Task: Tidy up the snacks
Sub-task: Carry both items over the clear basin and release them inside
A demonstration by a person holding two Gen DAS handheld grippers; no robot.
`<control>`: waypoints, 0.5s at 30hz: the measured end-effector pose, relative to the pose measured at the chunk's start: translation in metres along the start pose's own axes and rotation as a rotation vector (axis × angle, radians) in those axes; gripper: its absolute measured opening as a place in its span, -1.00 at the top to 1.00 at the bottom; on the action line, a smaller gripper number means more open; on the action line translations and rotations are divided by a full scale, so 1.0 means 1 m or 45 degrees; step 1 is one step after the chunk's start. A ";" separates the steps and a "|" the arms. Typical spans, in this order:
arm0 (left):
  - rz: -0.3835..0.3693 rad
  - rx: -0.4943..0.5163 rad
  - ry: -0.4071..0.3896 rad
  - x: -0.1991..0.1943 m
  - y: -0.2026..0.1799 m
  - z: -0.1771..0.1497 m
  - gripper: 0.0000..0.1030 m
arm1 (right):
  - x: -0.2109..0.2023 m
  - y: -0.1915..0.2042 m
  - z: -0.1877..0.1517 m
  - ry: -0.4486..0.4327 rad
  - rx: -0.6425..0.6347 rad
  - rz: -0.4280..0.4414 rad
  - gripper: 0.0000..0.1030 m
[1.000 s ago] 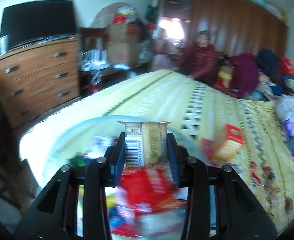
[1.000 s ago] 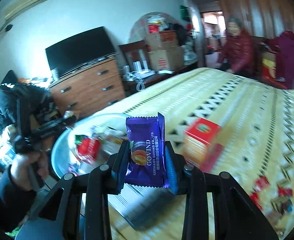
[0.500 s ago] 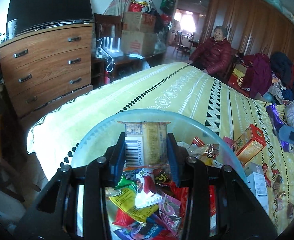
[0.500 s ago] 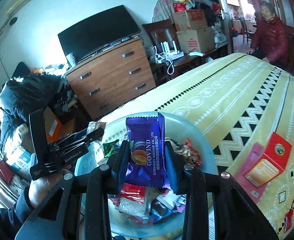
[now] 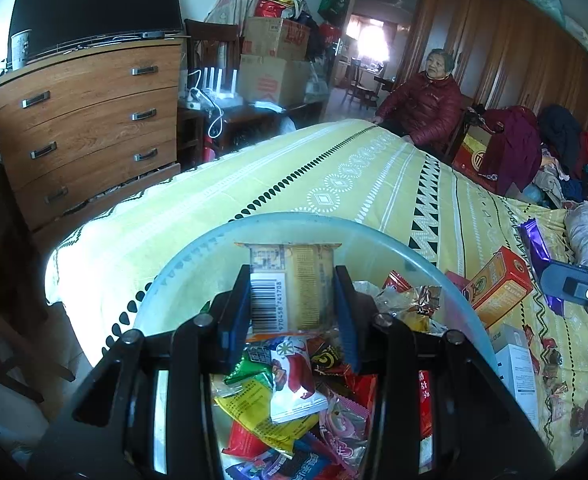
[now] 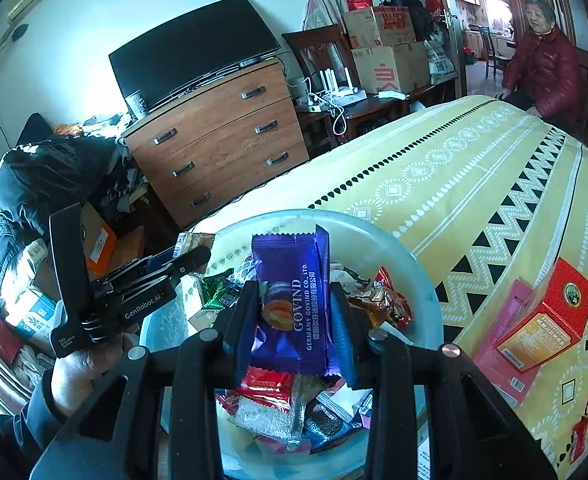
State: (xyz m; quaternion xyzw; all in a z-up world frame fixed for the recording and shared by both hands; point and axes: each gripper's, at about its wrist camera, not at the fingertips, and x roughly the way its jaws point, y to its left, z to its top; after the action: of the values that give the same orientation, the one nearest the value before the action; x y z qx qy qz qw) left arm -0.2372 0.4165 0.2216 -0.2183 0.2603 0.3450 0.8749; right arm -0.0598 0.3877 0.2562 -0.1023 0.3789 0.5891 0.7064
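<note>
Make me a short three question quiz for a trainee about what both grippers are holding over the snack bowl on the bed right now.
1. True or false: the right gripper grips a purple foil GOVIND snack packet.
2. What does the left gripper hold? A) red cardboard box B) tan barcoded snack packet C) nothing
3. Fill in: both packets hang above the pale blue round plastic ____ of wrapped snacks.

Key
1. True.
2. B; the red cardboard box lies on the yellow patterned bedspread.
3. Bowl.
</note>
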 end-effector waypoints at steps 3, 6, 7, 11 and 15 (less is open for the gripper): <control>0.003 0.006 0.002 0.000 -0.002 0.000 0.24 | 0.002 0.000 -0.001 0.004 0.005 0.005 0.27; 0.007 0.001 0.017 0.003 -0.001 -0.001 0.23 | 0.005 0.002 0.000 0.017 0.018 0.020 0.16; 0.009 0.002 0.028 0.005 -0.001 -0.001 0.20 | 0.007 0.002 0.001 0.023 0.020 0.023 0.02; 0.030 0.013 0.036 0.006 -0.003 -0.003 -0.26 | 0.009 0.005 0.001 0.025 0.021 0.019 -0.27; 0.040 0.025 0.017 0.000 -0.007 -0.001 -0.34 | -0.005 0.000 -0.004 -0.009 0.061 0.029 -0.27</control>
State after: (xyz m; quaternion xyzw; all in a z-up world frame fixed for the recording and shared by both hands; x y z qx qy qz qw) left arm -0.2326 0.4112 0.2222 -0.2078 0.2731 0.3547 0.8697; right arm -0.0611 0.3818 0.2565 -0.0789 0.3913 0.5884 0.7032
